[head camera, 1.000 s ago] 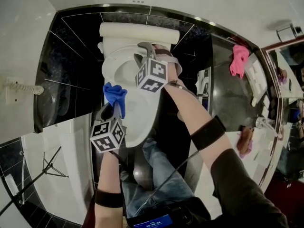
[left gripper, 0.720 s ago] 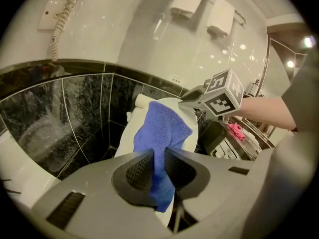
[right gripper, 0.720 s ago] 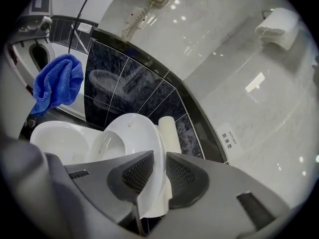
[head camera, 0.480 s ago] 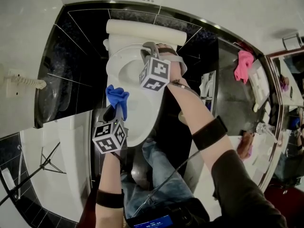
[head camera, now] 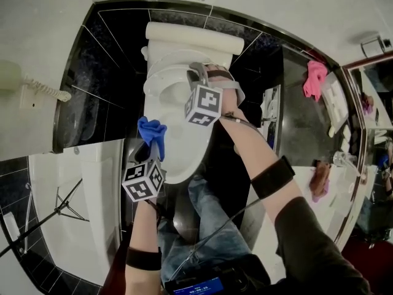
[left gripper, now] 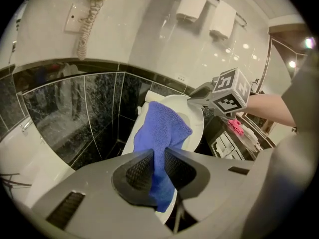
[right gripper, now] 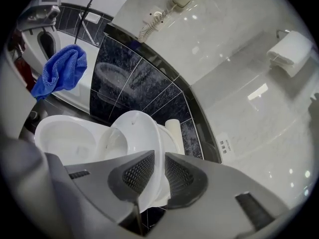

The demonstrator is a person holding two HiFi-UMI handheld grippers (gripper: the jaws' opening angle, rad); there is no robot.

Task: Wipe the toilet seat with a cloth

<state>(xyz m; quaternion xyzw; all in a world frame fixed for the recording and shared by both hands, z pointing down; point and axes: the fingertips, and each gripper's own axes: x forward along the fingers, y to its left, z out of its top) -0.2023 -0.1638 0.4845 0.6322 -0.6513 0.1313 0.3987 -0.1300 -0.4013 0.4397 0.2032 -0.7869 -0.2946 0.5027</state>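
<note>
Your right gripper (right gripper: 153, 176) has just been closing its jaws, and they now stand narrowed with the raised white edge of the toilet seat (right gripper: 142, 133) pinched between the pads. Your left gripper (left gripper: 158, 168) is clamped nearly closed on the blue cloth (left gripper: 162, 126), which bunches out ahead of its jaws, apparently clear of the seat beyond. In my judgement the seat is now secured but wiping has not begun.

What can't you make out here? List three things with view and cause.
1. Left gripper view: near side of the toilet, behind blue cloth and left gripper.
2. Right gripper view: print on the wall label, too small.
3. Head view: pink item, too small and warped to identify.
</note>
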